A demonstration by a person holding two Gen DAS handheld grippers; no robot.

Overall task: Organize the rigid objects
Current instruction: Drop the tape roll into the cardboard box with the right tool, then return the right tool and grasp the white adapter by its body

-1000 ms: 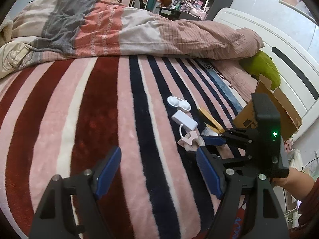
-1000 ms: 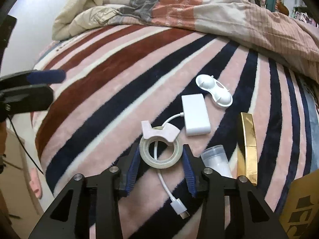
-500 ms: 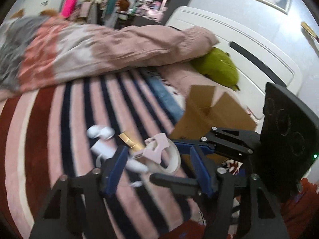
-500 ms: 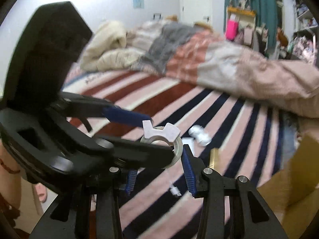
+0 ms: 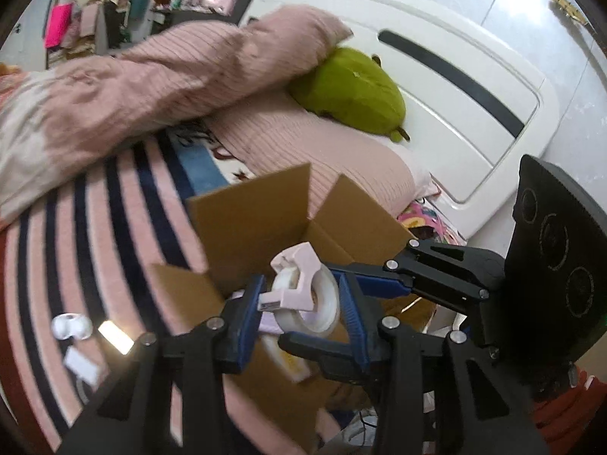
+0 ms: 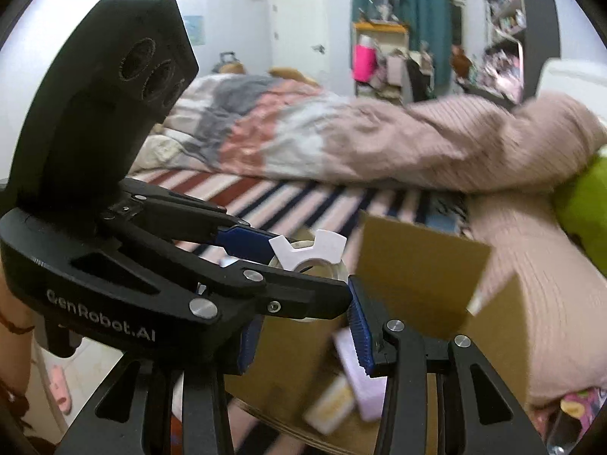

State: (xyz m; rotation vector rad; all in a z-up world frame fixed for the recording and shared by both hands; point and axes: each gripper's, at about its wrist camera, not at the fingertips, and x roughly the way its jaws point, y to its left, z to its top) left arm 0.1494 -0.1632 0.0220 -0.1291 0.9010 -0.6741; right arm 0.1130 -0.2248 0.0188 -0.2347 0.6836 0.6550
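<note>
— Where do we have the tape dispenser now?

— We see it up in the air over the open cardboard box, a clear roll with a pale pink cutter on top. The right gripper holds it: its blue fingers press on the roll from either side.

— And our left gripper?

— Its fingers have just been closing and now stand narrow around the same roll. We cannot tell whether they press on it; in the right wrist view one left finger crosses in front of the roll.

— What lies in the box?

— Blurred, but we make out a lilac packet and a pale yellowish one at six o'clock from the tape.

— And outward from there?

— The box sits on the striped bed cover. At eight o'clock from the tape lie a small white case, a gold bar and a white adapter. At twelve o'clock, a green plush rests against the pink quilt.
</note>
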